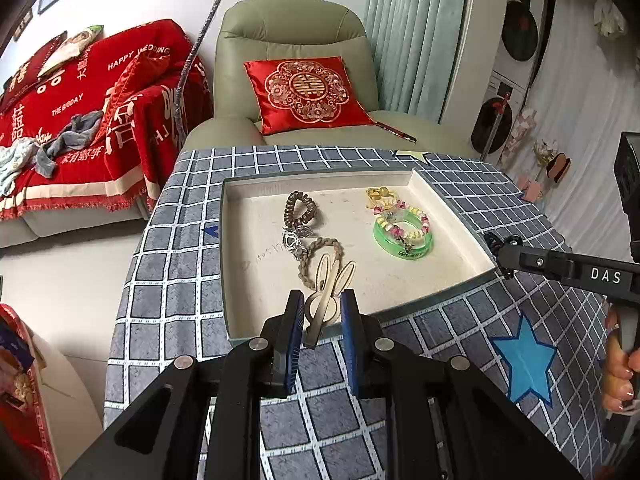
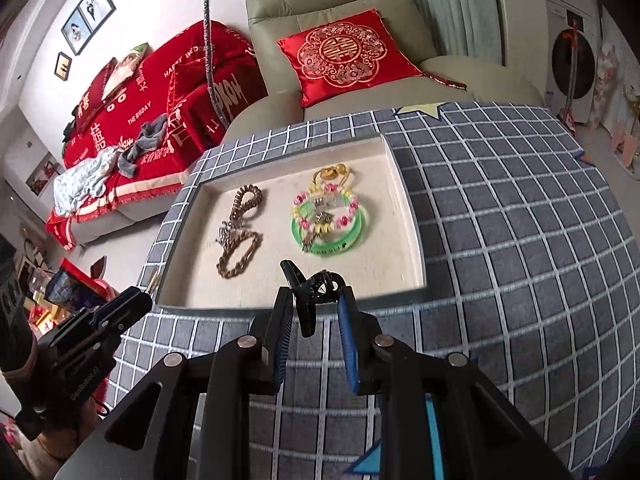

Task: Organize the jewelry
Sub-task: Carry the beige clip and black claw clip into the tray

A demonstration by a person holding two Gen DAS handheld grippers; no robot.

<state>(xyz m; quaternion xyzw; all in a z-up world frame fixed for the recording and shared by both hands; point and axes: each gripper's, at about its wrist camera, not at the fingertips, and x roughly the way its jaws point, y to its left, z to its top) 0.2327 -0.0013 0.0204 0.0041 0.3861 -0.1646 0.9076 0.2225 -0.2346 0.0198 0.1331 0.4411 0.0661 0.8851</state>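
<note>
In the left wrist view my left gripper (image 1: 322, 296) is shut on a beige rabbit-shaped hair clip (image 1: 328, 292), held over the near edge of a cream tray (image 1: 256, 248). In the tray lie a brown spiral hair tie (image 1: 298, 208), a braided brown hair tie (image 1: 322, 254), a silver heart charm (image 1: 292, 240), a green bangle (image 1: 402, 246) and a bead bracelet (image 1: 400, 218). My right gripper (image 2: 314, 292) is shut on a black claw clip (image 2: 310, 296), just in front of the tray (image 2: 384, 248). Each gripper shows at the edge of the other's view.
The tray rests on a round table under a grey checked cloth (image 1: 180, 272) with a blue star sticker (image 1: 524, 360). Behind it stands a green armchair (image 1: 292, 28) with a red cushion (image 1: 308, 92). A red-covered sofa (image 1: 80, 120) is at the left.
</note>
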